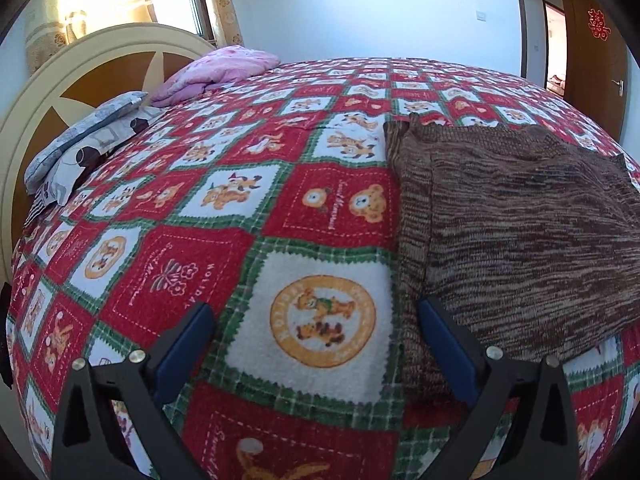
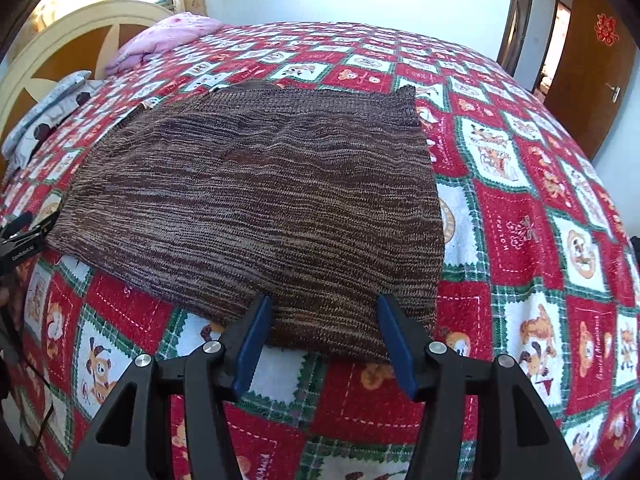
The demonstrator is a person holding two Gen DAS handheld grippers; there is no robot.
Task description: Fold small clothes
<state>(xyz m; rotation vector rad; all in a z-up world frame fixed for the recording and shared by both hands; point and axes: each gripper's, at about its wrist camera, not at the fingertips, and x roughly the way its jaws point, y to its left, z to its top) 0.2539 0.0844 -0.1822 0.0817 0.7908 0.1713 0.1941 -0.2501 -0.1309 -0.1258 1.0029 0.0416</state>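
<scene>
A brown knitted garment [image 2: 256, 196] lies flat on the red, white and green patterned blanket [image 2: 520, 216], partly folded into a rough rectangle. My right gripper [image 2: 324, 304] is open, its blue-padded fingers over the garment's near edge, holding nothing. In the left wrist view the garment [image 1: 512, 232] fills the right side. My left gripper [image 1: 316, 312] is wide open and empty over the blanket [image 1: 200, 264] at the garment's left edge, its right finger [image 1: 444, 336] against that edge. The left gripper also shows in the right wrist view [image 2: 24, 236], at the garment's left corner.
A pink quilt [image 1: 216, 74] and a grey patterned pillow [image 1: 84, 140] lie by the cream and brown headboard [image 1: 80, 80] at the far left. A brown door [image 1: 596, 52] stands open at the right. The blanket covers the whole bed.
</scene>
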